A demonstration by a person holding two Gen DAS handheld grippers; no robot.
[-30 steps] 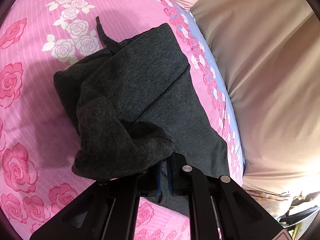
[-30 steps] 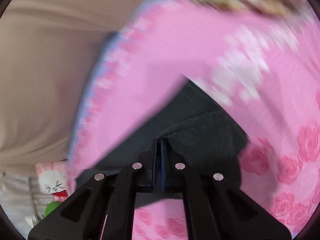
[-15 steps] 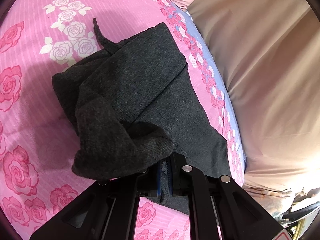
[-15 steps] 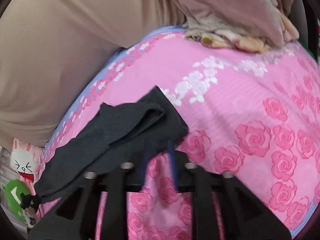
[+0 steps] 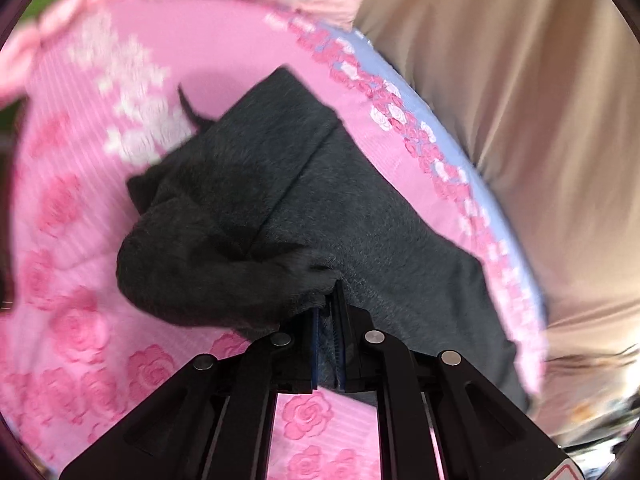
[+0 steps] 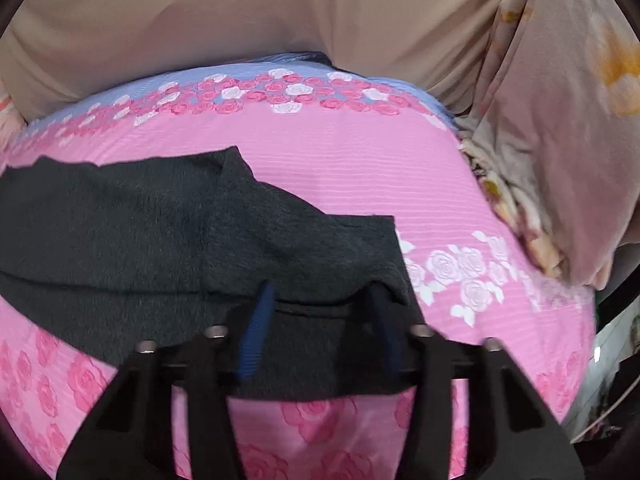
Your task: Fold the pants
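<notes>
Left and right wrist views, dark grey knit pants on a bed. My left tongs [image 5: 328, 312] are nearly closed, and a bunched cuff or hem of the pants [image 5: 280, 200] is pinched between the blue pads. The rest of the garment runs forward and to either side of those tongs over the pink rose-print sheet [image 5: 72, 240]. My right tongs [image 6: 320, 320] stand wide in their own view and are closing. A doubled edge of the pants [image 6: 140, 232] lies between the pads, not yet pressed, and the cloth trails off to the left of these tongs. A beige cover [image 6: 240, 12] lies beyond both pairs of tongs, and a floral blanket [image 6: 560, 140] is heaped far to the right of the right pair.

Risks, as I judge them:
- The right pads may close on the top layer only, because the layers are offset at that edge; the lower layer would then stay on the sheet and the fold would skew.
- The pads may also nip the sheet under the pants and drag it along.
- The left grip holds a thick wad, not a flat edge, so any pull would carry a twist into the fold.
- The left view is blurred, so I cannot tell how deep the cloth sits in that grip; a shallow bite could slip
</notes>
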